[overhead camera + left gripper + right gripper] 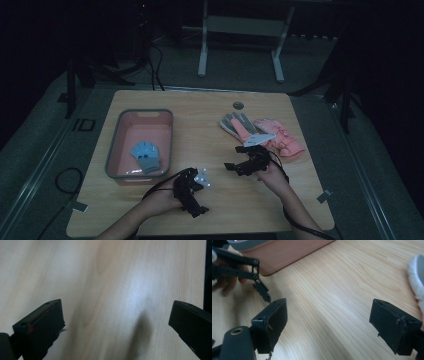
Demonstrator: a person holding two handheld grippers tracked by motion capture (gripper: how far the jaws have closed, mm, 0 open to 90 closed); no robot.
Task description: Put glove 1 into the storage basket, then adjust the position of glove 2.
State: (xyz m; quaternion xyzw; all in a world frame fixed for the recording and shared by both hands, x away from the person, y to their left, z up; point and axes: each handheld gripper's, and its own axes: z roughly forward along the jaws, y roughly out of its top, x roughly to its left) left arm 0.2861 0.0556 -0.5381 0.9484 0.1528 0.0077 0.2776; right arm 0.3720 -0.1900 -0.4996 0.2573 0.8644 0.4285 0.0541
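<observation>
The grey-and-pink glove (239,127) lies flat on the wooden table (210,150), just beyond the right gripper (235,157) and close to its far jaw. A pink glove (281,136) lies beside the first glove, touching it on the side away from the left gripper (200,209). In the right gripper view, a white and grey edge of the nearer glove (417,272) shows just outside one jaw; whether it touches that jaw cannot be told.

The right gripper hovers low over the table with its jaws spread wide; bare wood lies between them. The left gripper sits near the table's front edge, well apart from both gloves. Its jaws are also spread wide, with bare wood between them, as the left gripper view confirms.

Beyond the left gripper, on the side away from the right gripper, stands a pink bin (165,131) with a grey rim. A blue glove (147,156) lies inside it, on its floor. In the right gripper view, the bin wall (287,252) rises behind the left gripper's linkage (259,285), near it.
</observation>
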